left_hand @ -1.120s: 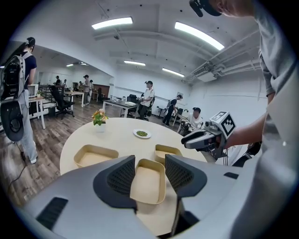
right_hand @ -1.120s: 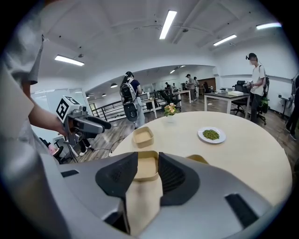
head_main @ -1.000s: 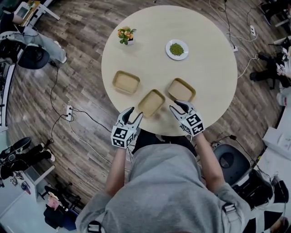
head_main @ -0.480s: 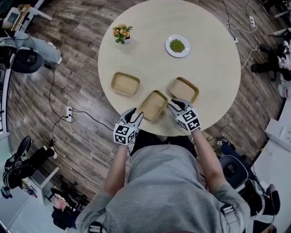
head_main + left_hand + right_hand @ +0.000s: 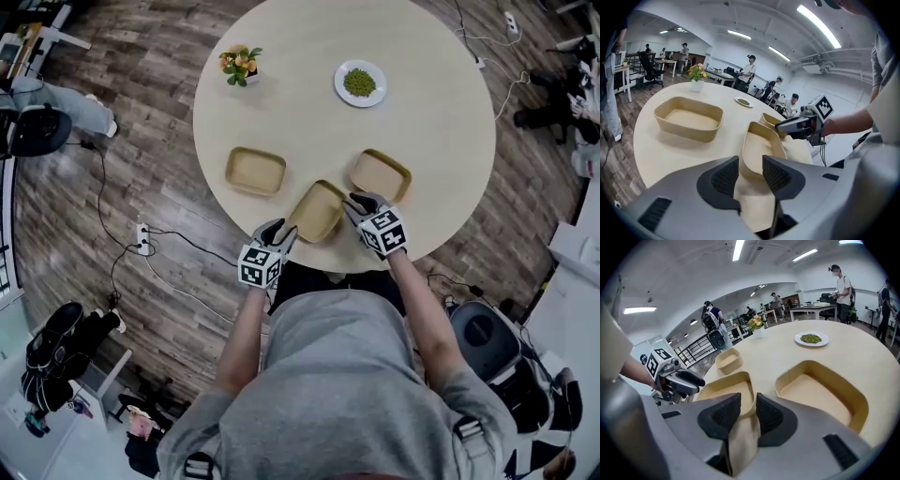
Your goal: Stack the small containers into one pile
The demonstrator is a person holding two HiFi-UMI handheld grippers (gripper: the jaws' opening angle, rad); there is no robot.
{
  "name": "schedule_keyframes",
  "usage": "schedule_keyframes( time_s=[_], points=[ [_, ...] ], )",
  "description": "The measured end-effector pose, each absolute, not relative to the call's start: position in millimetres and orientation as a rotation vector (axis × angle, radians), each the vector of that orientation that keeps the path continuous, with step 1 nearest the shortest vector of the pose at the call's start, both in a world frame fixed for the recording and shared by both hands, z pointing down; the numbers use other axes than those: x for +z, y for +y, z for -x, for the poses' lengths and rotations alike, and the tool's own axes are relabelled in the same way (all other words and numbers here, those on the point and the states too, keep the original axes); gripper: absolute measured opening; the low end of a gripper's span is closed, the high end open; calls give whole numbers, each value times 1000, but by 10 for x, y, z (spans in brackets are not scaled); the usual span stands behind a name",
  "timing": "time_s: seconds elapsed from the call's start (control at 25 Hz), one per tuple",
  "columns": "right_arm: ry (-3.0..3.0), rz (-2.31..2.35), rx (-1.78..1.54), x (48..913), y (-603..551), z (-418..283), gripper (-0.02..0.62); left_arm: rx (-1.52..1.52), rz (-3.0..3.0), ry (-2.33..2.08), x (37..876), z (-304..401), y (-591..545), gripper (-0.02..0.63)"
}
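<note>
Left tool (image 5: 281,232) (image 5: 750,166) is working at the near left end of the middle container (image 5: 317,210) (image 5: 759,145) (image 5: 729,390). Its jaws are closing with that end of the container standing between them, and the pads are not yet pressing on it. Right tool (image 5: 354,202) (image 5: 749,401) is straddling the near right corner of the same container. Its jaws are standing partly apart, the thin wall is sitting between the pads, and a sliver of gap is showing on one side.

Round desk (image 5: 422,103) is carrying every item. Three tan containers are lying open side up along its near half, each flat on the desk and none stacked. The middle container is sitting closest to the person, near the desk edge. The right container (image 5: 380,174) (image 5: 820,390) (image 5: 769,121) is lying just beside it, and the left container (image 5: 255,171) (image 5: 689,118) (image 5: 729,361) is lying a little further off.

On the far side, a white plate (image 5: 360,83) is holding a small heap of green bits. A small flower pot (image 5: 239,66) is standing to the far left.
</note>
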State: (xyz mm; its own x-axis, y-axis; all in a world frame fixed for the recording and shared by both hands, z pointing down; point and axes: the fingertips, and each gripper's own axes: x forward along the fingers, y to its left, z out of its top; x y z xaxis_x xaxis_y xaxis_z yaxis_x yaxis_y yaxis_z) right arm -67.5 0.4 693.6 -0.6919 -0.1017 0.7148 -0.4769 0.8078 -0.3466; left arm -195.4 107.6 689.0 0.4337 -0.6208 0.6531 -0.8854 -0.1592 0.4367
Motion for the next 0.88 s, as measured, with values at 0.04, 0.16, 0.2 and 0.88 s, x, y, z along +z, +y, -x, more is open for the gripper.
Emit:
schedule_keyframes(
  time_s=[0.04, 0.16, 0.2, 0.88],
  points=[
    [-2269, -429, 682, 6960, 1, 690, 106, 427, -1879, -1259, 6932, 1950, 1094, 169],
    [-2252, -442, 685, 7015, 0, 723, 103, 426, -1883, -1209, 6988, 1929, 1131, 149],
    [-2247, -446, 688, 7030, 2, 728, 103, 416, -1884, -1195, 6986, 1919, 1133, 143],
    [-2161, -608, 801, 7136, 65, 558, 64, 383, -1920, -1073, 6952, 1944, 1005, 87]
  ],
)
